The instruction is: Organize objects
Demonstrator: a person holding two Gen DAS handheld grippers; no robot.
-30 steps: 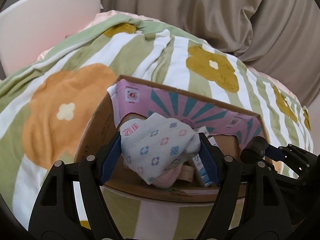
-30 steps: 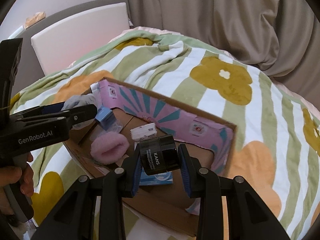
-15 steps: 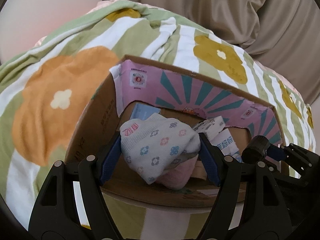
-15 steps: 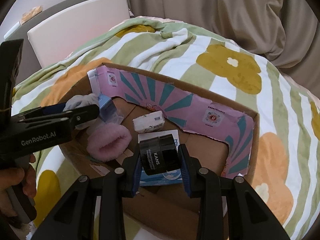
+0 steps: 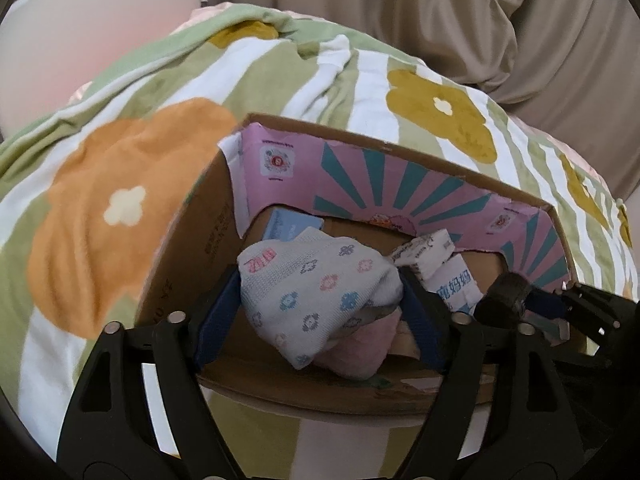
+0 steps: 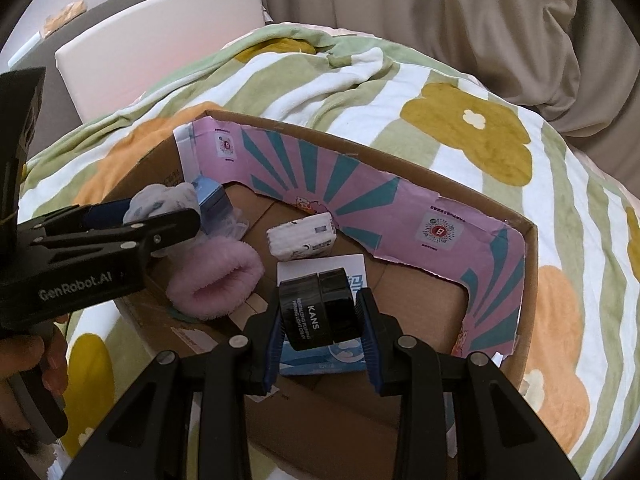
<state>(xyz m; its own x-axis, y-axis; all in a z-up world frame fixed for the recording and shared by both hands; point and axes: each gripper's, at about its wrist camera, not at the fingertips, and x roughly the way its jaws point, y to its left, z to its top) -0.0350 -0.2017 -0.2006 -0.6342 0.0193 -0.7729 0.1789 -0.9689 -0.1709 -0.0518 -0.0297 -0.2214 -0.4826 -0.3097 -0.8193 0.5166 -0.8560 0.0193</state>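
Left gripper (image 5: 320, 312): jaws have just been opening; the flowered sock (image 5: 316, 300) sits loose between them, over the pink fuzzy thing (image 5: 360, 352).
Right gripper (image 6: 320, 320): pinching the black KANS jar (image 6: 320, 308) tight.
Cardboard box (image 6: 528, 280): on the flowery blanket (image 6: 460, 92), under both grippers.
Inside box: small white pack (image 6: 300, 240), blue card (image 6: 324, 360).
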